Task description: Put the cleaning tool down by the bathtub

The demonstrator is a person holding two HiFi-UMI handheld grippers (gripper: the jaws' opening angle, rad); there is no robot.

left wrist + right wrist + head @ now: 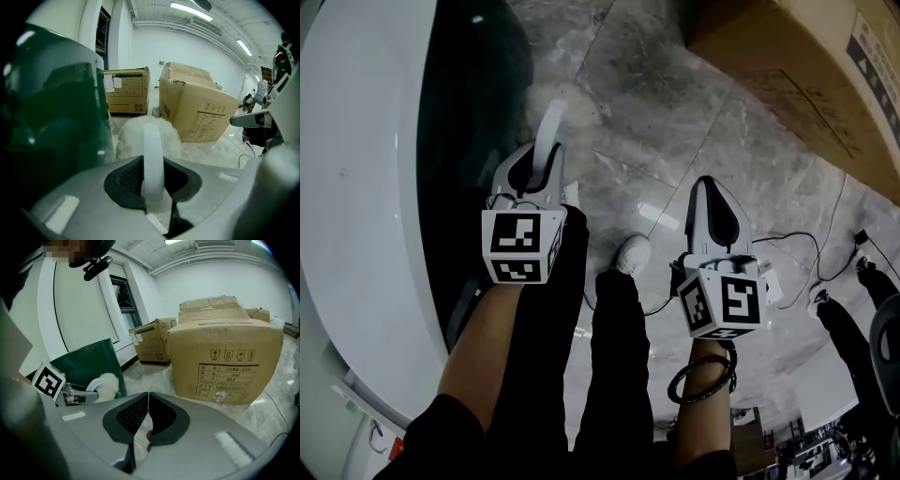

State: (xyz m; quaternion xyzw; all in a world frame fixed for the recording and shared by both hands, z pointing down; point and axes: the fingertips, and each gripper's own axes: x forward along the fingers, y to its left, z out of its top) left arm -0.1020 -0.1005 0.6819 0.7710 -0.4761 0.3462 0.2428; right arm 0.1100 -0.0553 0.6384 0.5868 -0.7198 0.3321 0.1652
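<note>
The cleaning tool is a white curved handle (549, 141) ending in a fluffy white head (551, 97) that points at the marble floor beside the bathtub (356, 187). My left gripper (534, 169) is shut on the handle (152, 154), with the fluffy head (131, 133) just past the jaws. The tub has a white rim and a dark green outer wall (51, 117), close on the left of the tool. My right gripper (707, 187) hangs further right over the floor, shut on nothing (148, 398). Its view shows the left gripper's marker cube (48, 378) and the fluffy head (108, 382).
Large cardboard boxes (806, 66) stand on the floor ahead to the right (225, 357), another further back (126, 91). Cables (806, 248) trail over the floor at right. My legs and a white shoe (630, 253) are below the grippers.
</note>
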